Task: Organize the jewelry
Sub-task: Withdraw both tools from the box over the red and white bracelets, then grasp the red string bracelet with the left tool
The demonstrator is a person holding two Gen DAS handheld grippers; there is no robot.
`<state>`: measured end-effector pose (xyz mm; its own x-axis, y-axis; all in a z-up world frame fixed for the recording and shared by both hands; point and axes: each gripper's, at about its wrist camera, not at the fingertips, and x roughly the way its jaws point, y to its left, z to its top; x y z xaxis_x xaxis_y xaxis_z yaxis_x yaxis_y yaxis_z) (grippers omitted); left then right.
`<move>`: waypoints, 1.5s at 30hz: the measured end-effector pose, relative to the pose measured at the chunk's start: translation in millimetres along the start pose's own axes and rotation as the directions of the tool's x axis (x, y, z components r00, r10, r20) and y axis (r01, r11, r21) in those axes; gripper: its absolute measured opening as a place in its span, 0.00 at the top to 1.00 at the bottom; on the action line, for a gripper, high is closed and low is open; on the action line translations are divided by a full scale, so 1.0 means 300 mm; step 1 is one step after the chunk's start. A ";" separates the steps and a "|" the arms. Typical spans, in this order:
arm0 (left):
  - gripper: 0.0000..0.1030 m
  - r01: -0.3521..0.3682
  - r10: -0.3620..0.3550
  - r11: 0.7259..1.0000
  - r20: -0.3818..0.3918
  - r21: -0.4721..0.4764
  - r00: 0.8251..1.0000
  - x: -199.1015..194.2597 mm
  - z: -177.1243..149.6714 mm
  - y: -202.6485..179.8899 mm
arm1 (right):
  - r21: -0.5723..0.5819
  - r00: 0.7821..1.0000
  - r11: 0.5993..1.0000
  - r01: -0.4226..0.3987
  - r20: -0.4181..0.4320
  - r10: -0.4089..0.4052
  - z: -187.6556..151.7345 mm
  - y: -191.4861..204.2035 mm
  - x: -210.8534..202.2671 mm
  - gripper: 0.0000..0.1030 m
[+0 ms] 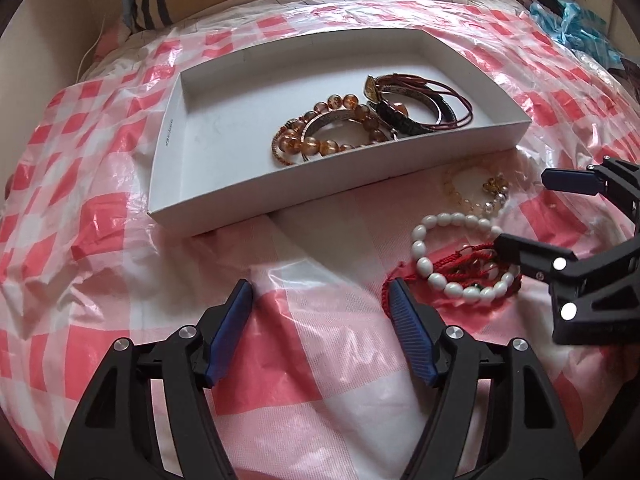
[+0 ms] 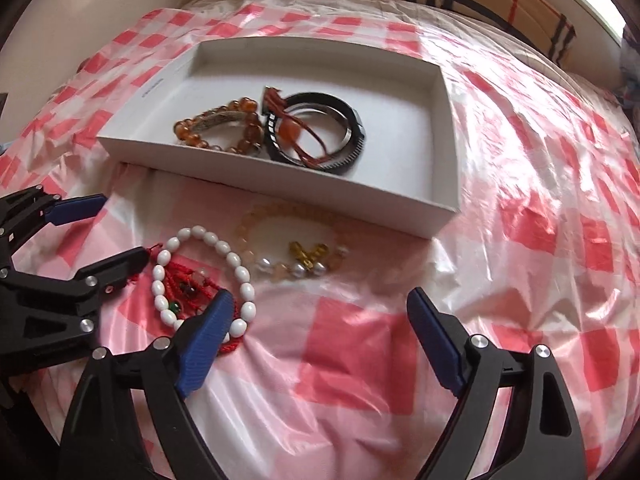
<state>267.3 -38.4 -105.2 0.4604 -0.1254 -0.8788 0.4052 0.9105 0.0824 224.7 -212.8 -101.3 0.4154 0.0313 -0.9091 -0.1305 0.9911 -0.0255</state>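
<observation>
three bracelets lie outside the white box (image 2: 256, 184); the white bead bracelet (image 2: 244, 272) sits just left of the right gripper (image 2: 320, 312), its left finger touching it; left gripper (image 1: 320, 300) nearby; both jaws wide, empty.

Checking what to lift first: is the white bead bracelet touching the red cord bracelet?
Touching. The right wrist view shows the white bead bracelet lying across the red cord bracelet, beads resting on its cords.

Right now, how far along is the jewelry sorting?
Partway. The amber bead bracelet and dark bangles already lie in the white box. Both grippers are open, holding nothing. The white bead bracelet, red cord bracelet and pale gold-charm bracelet remain outside.
</observation>
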 end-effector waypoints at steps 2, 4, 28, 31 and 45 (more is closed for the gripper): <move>0.33 -0.008 0.008 1.000 0.002 0.019 1.000 -0.005 -0.011 -0.012 | 0.001 1.000 1.000 0.022 -0.005 -0.022 -0.025 -0.007 -0.010 0.18; 0.33 -0.005 0.005 1.000 0.005 0.013 1.000 -0.012 -0.017 -0.009 | 0.012 0.999 0.999 0.038 -0.002 -0.038 -0.052 -0.020 -0.030 0.17; 0.33 0.015 -0.043 0.982 0.144 0.187 0.989 -0.108 -0.031 -0.120 | 0.036 0.944 0.944 0.327 0.034 -0.328 -0.081 -0.103 -0.082 0.10; 0.33 -0.037 0.012 0.974 0.111 0.225 0.994 -0.068 -0.036 -0.152 | 0.046 0.948 0.949 0.313 0.042 -0.315 -0.077 -0.110 -0.088 0.10; 0.75 0.033 -0.065 0.952 0.097 0.304 0.993 -0.061 -0.047 -0.224 | -0.024 0.933 0.989 -0.149 0.327 0.148 -0.119 -0.013 -0.324 0.10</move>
<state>220.4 -91.8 -101.3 0.5076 -0.2225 -0.8324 0.6408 0.7432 0.1921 152.7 -224.3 -27.9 0.6630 0.2184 -0.7160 -0.2123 0.9721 0.0999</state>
